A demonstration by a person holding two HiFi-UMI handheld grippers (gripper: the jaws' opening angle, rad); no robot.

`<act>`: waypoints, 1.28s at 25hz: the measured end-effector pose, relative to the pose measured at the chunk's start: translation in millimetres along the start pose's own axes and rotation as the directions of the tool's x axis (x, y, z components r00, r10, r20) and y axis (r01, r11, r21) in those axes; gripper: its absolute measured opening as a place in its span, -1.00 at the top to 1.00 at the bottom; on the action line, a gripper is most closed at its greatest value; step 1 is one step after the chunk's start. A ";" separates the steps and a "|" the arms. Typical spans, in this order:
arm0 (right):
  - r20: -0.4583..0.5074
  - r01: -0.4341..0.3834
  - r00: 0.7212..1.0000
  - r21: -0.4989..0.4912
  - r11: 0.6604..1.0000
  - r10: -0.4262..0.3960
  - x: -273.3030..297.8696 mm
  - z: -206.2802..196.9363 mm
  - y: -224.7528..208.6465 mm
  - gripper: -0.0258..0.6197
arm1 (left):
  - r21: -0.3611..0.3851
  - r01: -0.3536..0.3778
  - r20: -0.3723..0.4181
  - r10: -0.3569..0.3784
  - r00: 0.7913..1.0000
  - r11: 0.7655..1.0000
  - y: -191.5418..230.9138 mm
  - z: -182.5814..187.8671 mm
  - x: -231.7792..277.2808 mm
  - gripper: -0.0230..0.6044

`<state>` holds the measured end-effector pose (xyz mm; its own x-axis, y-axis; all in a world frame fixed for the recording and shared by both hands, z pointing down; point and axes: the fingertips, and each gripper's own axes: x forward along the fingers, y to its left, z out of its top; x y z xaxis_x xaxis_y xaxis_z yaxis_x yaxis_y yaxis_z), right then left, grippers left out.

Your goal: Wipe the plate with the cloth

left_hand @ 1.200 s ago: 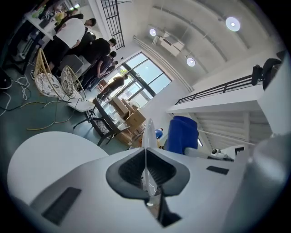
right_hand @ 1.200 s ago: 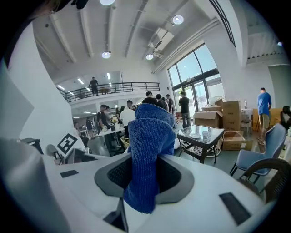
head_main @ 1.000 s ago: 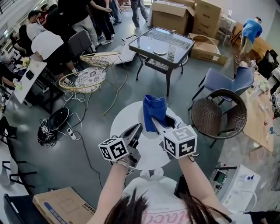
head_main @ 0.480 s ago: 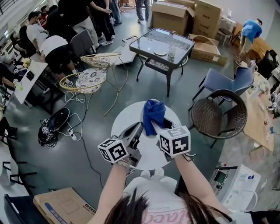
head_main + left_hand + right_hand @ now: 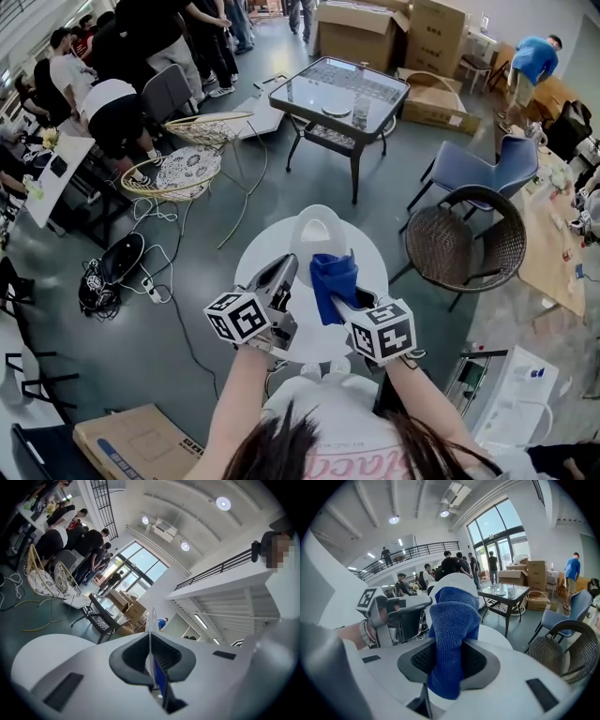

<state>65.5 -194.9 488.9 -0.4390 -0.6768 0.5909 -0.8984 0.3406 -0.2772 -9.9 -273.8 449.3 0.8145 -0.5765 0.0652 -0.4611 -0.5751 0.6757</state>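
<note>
Plate (image 5: 317, 234) rim pinched tight in left fingers (image 5: 129, 656); right fingers (image 5: 483, 661) clamped on cloth (image 5: 333, 279) beside plate, above desk (image 5: 367, 262).

My left hand-held gripper (image 5: 287, 266) is on the left and my right hand-held gripper (image 5: 337, 298) on the right, both over the round tabletop (image 5: 367, 264) nearest me. The plate (image 5: 316, 232) stands on edge between the left jaws, over the tabletop's far half. The cloth (image 5: 333, 277) is caught between the right jaws, on the near side of the plate; I cannot tell whether they touch. Beyond the tabletop stands a glass-topped table (image 5: 337, 86), with cardboard boxes (image 5: 367, 30) behind it. A wicker chair (image 5: 466, 248) stands just right of the tabletop. Cables (image 5: 150, 281) lie on the floor (image 5: 202, 314) to its left.
</note>
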 end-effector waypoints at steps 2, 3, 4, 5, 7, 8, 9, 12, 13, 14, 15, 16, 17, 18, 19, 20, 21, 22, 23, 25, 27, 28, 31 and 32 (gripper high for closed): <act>0.042 0.024 0.999 0.019 1.000 -0.024 -13.7 5.0 -8.5 0.51 | 0.087 -0.022 0.002 0.022 1.000 0.996 -0.4 4.6 -1.1 0.87; 0.070 0.034 0.997 0.029 0.999 -0.036 -21.2 10.1 -13.1 0.51 | 0.149 -0.035 0.004 0.035 0.999 0.988 -2.1 7.3 -1.7 0.87; 0.100 0.042 0.994 0.038 0.998 -0.046 -28.7 16.4 -17.6 0.51 | 0.215 -0.046 0.010 0.045 0.999 0.976 -4.8 10.4 -2.2 0.87; 0.130 0.049 0.990 0.043 0.998 -0.054 -36.1 23.5 -22.0 0.51 | 0.281 -0.056 0.021 0.053 0.998 0.958 -8.6 14.1 -2.5 0.87; 0.182 0.061 0.981 0.046 0.997 -0.068 -49.9 39.1 -30.0 0.51 | 0.415 -0.081 0.053 0.065 0.997 0.906 -18.3 23.2 -2.6 0.87; 0.206 0.064 0.976 0.044 0.997 -0.072 -56.0 47.5 -32.8 0.51 | 0.488 -0.099 0.071 0.073 0.995 0.867 -23.7 28.1 -2.4 0.87; 0.229 0.066 0.971 0.039 0.997 -0.074 -61.6 55.9 -34.8 0.51 | 0.563 -0.121 0.090 0.085 0.992 0.818 -29.3 32.5 -2.0 0.87; 0.290 0.077 0.954 0.013 0.997 -0.078 -76.2 77.1 -37.3 0.51 | 0.764 -0.177 0.134 0.116 0.984 0.621 -46.7 38.6 0.7 0.87; 0.306 0.082 0.949 0.002 0.997 -0.079 -80.6 82.5 -37.3 0.51 | 0.821 -0.188 0.145 0.122 0.982 0.539 -52.3 37.6 1.7 0.87; 0.320 0.086 0.944 -0.012 0.996 -0.078 -85.0 87.6 -36.9 0.51 | 0.871 -0.196 0.155 0.125 0.980 0.450 -57.6 35.4 2.5 0.87; 0.331 0.089 0.941 -0.030 0.996 -0.074 -89.4 92.5 -35.8 0.51 | 0.914 -0.197 0.164 0.122 0.979 0.356 -62.8 32.2 3.2 0.87; 0.338 0.089 0.939 -0.053 0.995 -0.066 -93.5 97.4 -34.1 0.51 | 0.947 -0.192 0.167 0.114 0.979 0.259 -68.1 28.5 3.4 0.87; 0.341 0.086 0.939 -0.085 0.993 -0.053 -97.2 102.2 -32.0 0.51 | 0.970 -0.179 0.164 0.103 0.981 0.163 -73.2 24.4 3.2 0.87; 0.339 0.081 0.940 -0.125 0.989 -0.034 -100.6 106.7 -29.7 0.51 | 0.984 -0.163 0.157 0.091 0.983 0.069 -77.8 19.8 2.5 0.87; 0.333 0.073 0.943 -0.171 0.983 -0.012 -103.6 111.0 -27.8 0.51 | 0.989 -0.146 0.147 0.080 0.986 -0.022 -81.5 14.6 1.7 0.87; 0.323 0.062 0.946 -0.219 0.974 0.012 -106.4 115.4 -26.4 0.51 | 0.986 -0.128 0.136 0.069 0.988 -0.110 -84.3 9.1 0.9 0.87; 0.314 0.051 0.949 -0.262 0.964 0.035 -108.7 120.4 -25.4 0.51 | 0.974 -0.112 0.125 0.059 0.990 -0.196 -86.3 3.3 0.6 0.87; 0.305 0.038 0.951 -0.295 0.955 0.057 -110.4 126.0 -24.7 0.51 | 0.955 -0.097 0.115 0.048 0.992 -0.279 -87.9 -2.6 0.8 0.87; 0.298 0.022 0.952 -0.315 0.949 0.077 -110.8 131.8 -23.8 0.51 | 0.930 -0.085 0.105 0.036 0.994 -0.359 -89.1 -8.4 1.2 0.87; 0.270 -0.019 0.956 -0.340 0.940 0.117 -106.1 140.4 -19.3 0.51 | 0.859 -0.069 0.086 0.010 0.996 -0.507 -91.0 -19.7 1.3 0.87; 0.214 -0.067 0.964 -0.388 0.919 0.161 -94.2 141.6 -10.6 0.51 | 0.775 -0.063 0.064 -0.021 0.998 -0.629 -92.5 -31.1 -0.2 0.87; 0.175 -0.094 0.967 -0.420 0.903 0.183 -86.3 140.3 -5.5 0.51 | 0.733 -0.064 0.052 -0.038 0.998 -0.677 -93.3 -36.5 -1.6 0.87; 0.046 -0.207 0.964 -0.487 0.848 0.262 -60.1 138.6 8.2 0.51 | 0.627 -0.067 0.004 -0.082 0.997 -0.776 -96.5 -45.8 -6.3 0.87; 0.003 -0.260 0.954 -0.484 0.836 0.298 -51.1 140.1 12.5 0.51 | 0.601 -0.063 -0.014 -0.089 0.996 -0.796 -96.5 -47.6 -7.5 0.87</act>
<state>74.8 -247.5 349.1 -0.6869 -0.5461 0.4795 -0.6302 0.7762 -0.0187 45.3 -186.4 418.6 0.8572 -0.5149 0.0145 0.1040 0.1454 -0.9839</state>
